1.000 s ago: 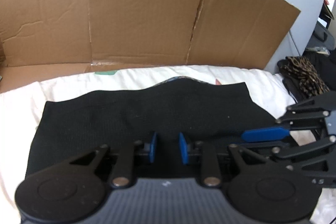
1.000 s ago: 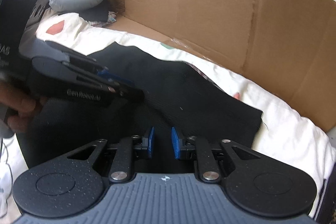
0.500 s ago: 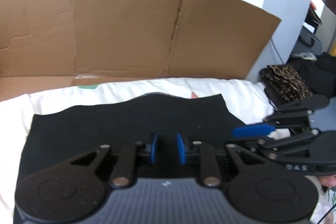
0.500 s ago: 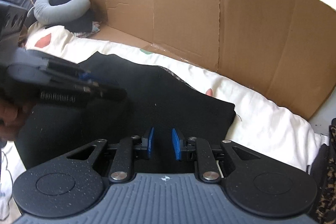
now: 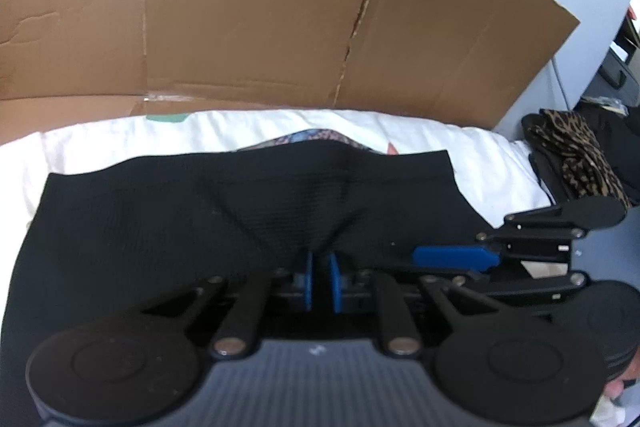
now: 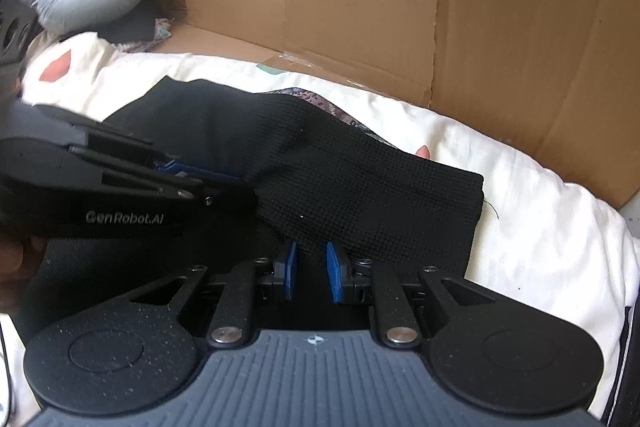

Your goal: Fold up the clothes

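Now left gripper (image 5: 321,281) closing on black garment (image 5: 160,227) edge.

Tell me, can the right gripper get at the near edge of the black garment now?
Probably yes: the right gripper sits right at the black garment, with nothing between them.

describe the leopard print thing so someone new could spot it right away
Start at the cardboard wall behind the white bedding, and follow it to its right end. Just past the bedding's right edge lies the leopard cloth, draped over dark items. It alone is tan with dark spots; the garment on the bedding is plain black.
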Action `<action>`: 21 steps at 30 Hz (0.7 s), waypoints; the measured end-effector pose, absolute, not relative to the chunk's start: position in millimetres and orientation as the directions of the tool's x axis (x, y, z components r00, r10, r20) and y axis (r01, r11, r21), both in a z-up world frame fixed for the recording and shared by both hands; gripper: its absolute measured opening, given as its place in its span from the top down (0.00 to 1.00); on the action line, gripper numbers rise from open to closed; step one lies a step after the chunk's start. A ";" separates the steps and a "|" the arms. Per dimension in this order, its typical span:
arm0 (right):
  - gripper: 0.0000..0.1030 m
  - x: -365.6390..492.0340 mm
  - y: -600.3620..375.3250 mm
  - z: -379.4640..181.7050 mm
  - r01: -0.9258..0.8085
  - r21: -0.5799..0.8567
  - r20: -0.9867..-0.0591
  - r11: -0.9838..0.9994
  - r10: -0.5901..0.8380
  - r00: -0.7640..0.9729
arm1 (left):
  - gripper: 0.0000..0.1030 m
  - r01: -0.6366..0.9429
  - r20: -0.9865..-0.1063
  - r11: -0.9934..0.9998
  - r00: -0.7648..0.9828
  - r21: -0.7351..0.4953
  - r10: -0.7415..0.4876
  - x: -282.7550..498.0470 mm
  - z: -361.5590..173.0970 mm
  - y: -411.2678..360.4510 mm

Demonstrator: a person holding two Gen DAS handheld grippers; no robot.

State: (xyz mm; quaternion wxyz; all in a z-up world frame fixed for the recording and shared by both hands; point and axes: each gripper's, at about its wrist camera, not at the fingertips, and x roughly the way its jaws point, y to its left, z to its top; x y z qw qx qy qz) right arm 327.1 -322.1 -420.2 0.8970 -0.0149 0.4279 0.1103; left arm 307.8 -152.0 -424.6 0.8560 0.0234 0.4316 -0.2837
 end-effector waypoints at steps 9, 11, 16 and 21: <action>0.76 315.7 -334.0 -386.5 -0.186 0.159 -0.720 0.970 0.243 0.650 | 0.67 0.546 -0.743 0.828 0.499 -0.131 -0.447 279.2 -382.6 -136.0; 0.76 310.6 -329.8 -379.0 -0.210 0.152 -0.717 0.966 0.253 0.649 | 0.55 0.575 -0.743 0.810 0.493 -0.111 -0.452 272.4 -372.4 -132.2; 0.70 292.9 -315.0 -365.8 -0.267 0.115 -0.705 0.957 0.267 0.656 | 0.45 0.570 -0.736 0.814 0.504 -0.110 -0.452 258.3 -364.3 -121.8; 0.66 269.2 -315.8 -374.7 -0.287 0.068 -0.696 0.956 0.251 0.672 | 0.44 0.584 -0.732 0.806 0.508 -0.096 -0.455 252.1 -378.8 -119.1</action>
